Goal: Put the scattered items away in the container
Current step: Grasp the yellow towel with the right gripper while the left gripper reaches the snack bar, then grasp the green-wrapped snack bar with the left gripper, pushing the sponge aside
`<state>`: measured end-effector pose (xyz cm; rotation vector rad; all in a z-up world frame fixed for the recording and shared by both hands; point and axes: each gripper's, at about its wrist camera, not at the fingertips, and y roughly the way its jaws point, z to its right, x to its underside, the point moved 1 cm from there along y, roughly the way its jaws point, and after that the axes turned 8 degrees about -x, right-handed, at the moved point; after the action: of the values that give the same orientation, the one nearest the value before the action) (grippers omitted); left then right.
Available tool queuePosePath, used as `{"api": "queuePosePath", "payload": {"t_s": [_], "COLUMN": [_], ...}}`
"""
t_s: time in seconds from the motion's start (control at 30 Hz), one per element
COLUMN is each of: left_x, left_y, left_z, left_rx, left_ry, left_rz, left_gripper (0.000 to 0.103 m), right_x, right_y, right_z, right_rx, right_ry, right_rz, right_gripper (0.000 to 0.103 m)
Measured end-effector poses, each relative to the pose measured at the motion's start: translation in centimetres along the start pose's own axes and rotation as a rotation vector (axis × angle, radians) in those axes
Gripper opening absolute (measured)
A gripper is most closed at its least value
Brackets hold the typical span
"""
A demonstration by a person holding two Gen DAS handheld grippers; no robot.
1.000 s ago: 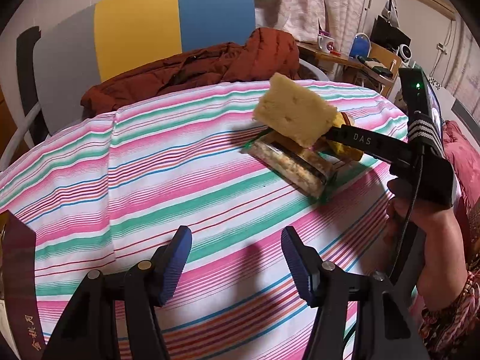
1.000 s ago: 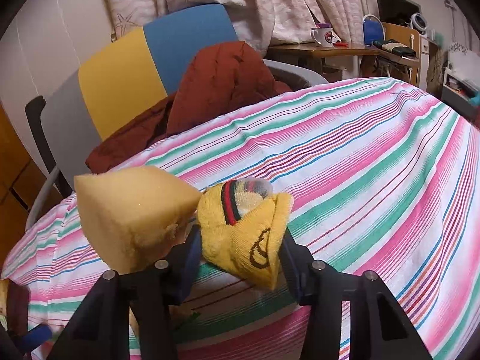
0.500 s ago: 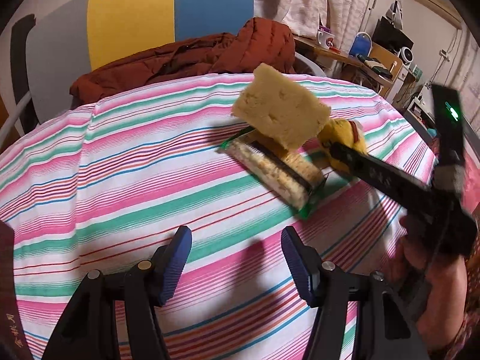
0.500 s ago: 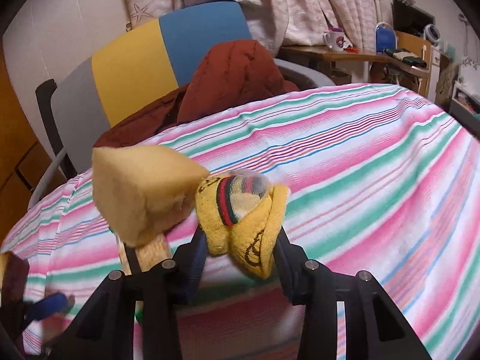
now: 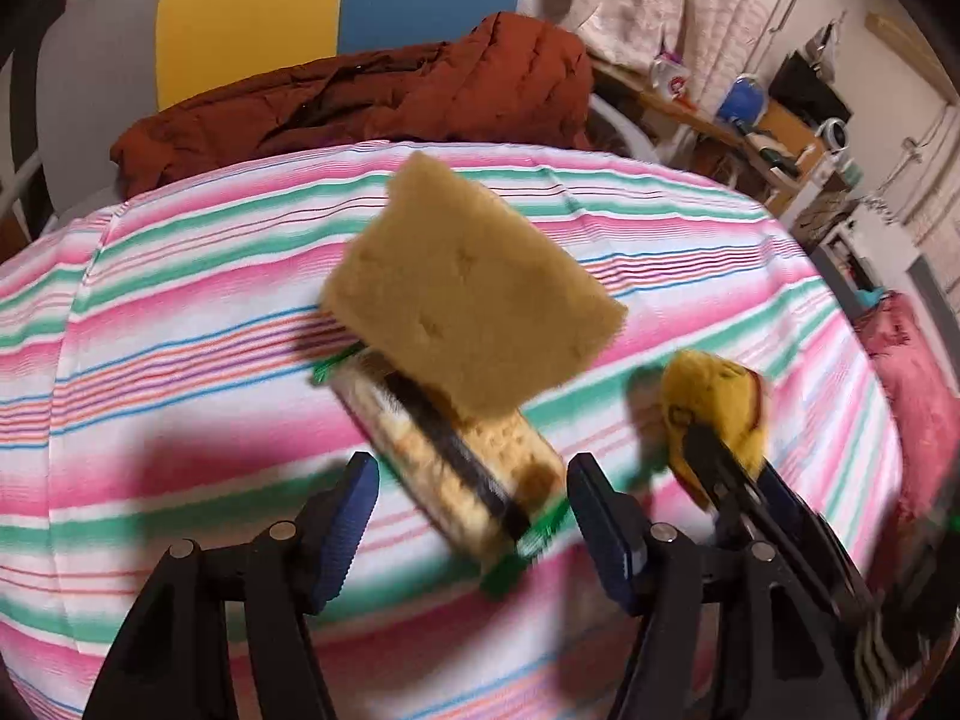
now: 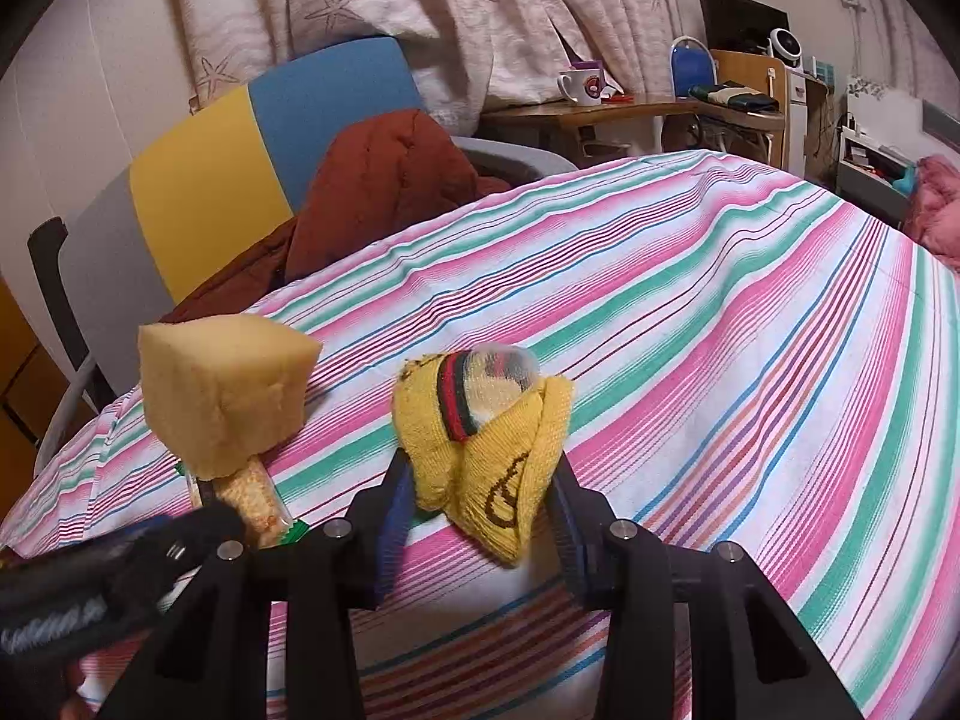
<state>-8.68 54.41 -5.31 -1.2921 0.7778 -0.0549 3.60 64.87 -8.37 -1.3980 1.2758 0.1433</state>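
Observation:
A tan sponge (image 5: pixel 474 300) (image 6: pixel 222 384) stands tilted on a clear packet of crackers (image 5: pixel 444 450) (image 6: pixel 252 492) with green ends, lying on the striped cloth. My left gripper (image 5: pixel 471 480) hangs over the packet's near end. Its jaws are opening, and the packet end shows between the blue pads (image 5: pixel 351 510) without touching them. My right gripper (image 6: pixel 480 474) (image 5: pixel 720 450) is shut on a rolled yellow sock (image 6: pixel 480 438) (image 5: pixel 714 390) with a red and black band, held just above the cloth to the right of the sponge.
The striped tablecloth (image 6: pixel 690 330) covers a round table that drops away at its edges. Behind it a chair with a yellow and blue back (image 5: pixel 336 12) carries a rust-brown jacket (image 5: pixel 390 96). A desk with a mug (image 6: pixel 579 87) stands far right.
My left gripper has slid right, up to the packet and sponge, and its jaws stand slightly wider. The right gripper has carried the sock a little away from the sponge.

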Motion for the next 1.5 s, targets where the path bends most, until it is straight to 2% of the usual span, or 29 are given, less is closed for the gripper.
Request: {"api": "queuePosePath", "payload": {"t_s": [0.1, 0.27, 0.3, 0.33, 0.43, 0.6, 0.77, 0.93, 1.13, 1.5], "left_x": [-0.8, -0.1, 0.3, 0.4, 0.6, 1.9, 2.8, 4.1, 5.9, 9.9], "left_y": [1.6, 2.0, 1.9, 1.7, 1.4, 0.8, 0.0, -1.0, -2.4, -5.2], "left_z": [0.5, 0.3, 0.1, -0.2, -1.9, -2.6, -4.7, -6.4, -8.8, -12.2], "left_rx": [-0.022, -0.027, -0.02, -0.012, 0.026, 0.014, 0.034, 0.023, 0.018, -0.007], "left_ry": [0.004, 0.118, 0.141, 0.142, 0.092, 0.111, 0.048, 0.014, -0.024, -0.024], "left_rz": [-0.009, 0.119, 0.136, 0.14, 0.143, 0.169, 0.183, 0.193, 0.202, 0.233], "left_gripper": [0.069, 0.068, 0.067, 0.061, 0.05, 0.05, 0.049, 0.049, 0.049, 0.049], "right_x": [0.0, 0.2, 0.2, 0.3, 0.4, 0.4, 0.3, 0.4, 1.4, 4.8], "right_y": [0.1, 0.3, 0.3, 0.3, 0.3, 0.1, -0.2, -0.6, -1.8, -4.6], "right_z": [0.3, 1.1, 1.2, 1.3, 1.0, 0.8, -0.2, -1.3, -2.5, -6.4], "right_rx": [0.002, -0.021, -0.025, -0.026, -0.02, -0.005, 0.022, 0.037, 0.032, -0.024], "right_ry": [0.014, 0.058, 0.062, 0.063, 0.054, 0.035, -0.019, -0.069, -0.098, -0.177], "right_rz": [-0.002, -0.006, -0.006, -0.005, -0.004, 0.0, 0.022, 0.033, 0.042, 0.038], "right_gripper": [0.042, 0.042, 0.042, 0.042, 0.042, 0.042, 0.042, 0.042, 0.042, 0.041]}}
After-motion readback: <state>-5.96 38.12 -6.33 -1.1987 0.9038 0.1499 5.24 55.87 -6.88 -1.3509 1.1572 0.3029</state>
